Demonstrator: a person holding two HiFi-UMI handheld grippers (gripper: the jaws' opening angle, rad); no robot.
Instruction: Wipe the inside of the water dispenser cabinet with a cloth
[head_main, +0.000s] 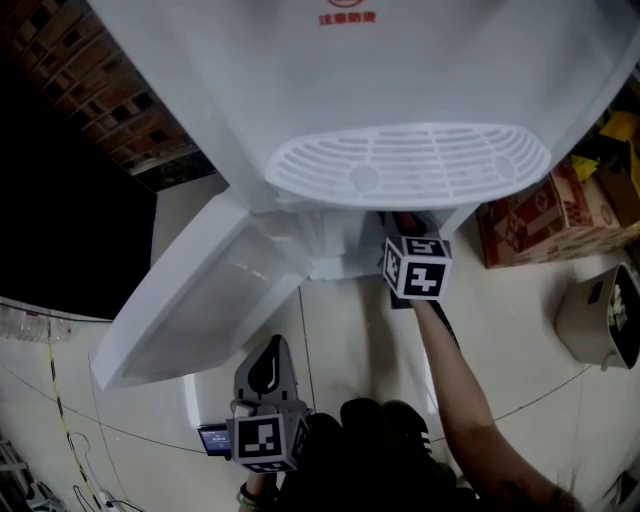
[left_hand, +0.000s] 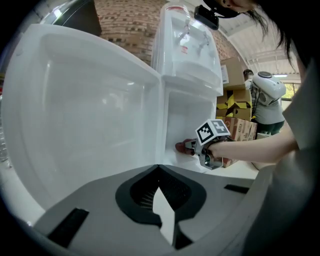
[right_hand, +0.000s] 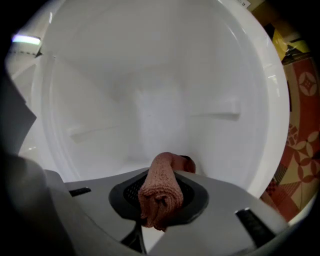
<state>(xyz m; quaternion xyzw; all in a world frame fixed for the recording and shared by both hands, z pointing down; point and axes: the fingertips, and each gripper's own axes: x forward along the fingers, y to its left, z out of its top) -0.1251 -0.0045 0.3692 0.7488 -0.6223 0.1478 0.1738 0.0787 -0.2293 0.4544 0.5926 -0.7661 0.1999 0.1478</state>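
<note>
The white water dispenser stands ahead with its lower cabinet open and the door swung out to the left. My right gripper reaches into the cabinet under the drip tray. It is shut on a rolled reddish-brown cloth, whose end rests on the cabinet floor. From the left gripper view the right gripper and the cloth sit just inside the cabinet's opening. My left gripper hangs low in front of the door, shut and holding nothing.
Printed cardboard boxes stand to the right of the dispenser, with a beige appliance on the floor beside them. A brick wall is at the far left. Cables lie on the floor at lower left.
</note>
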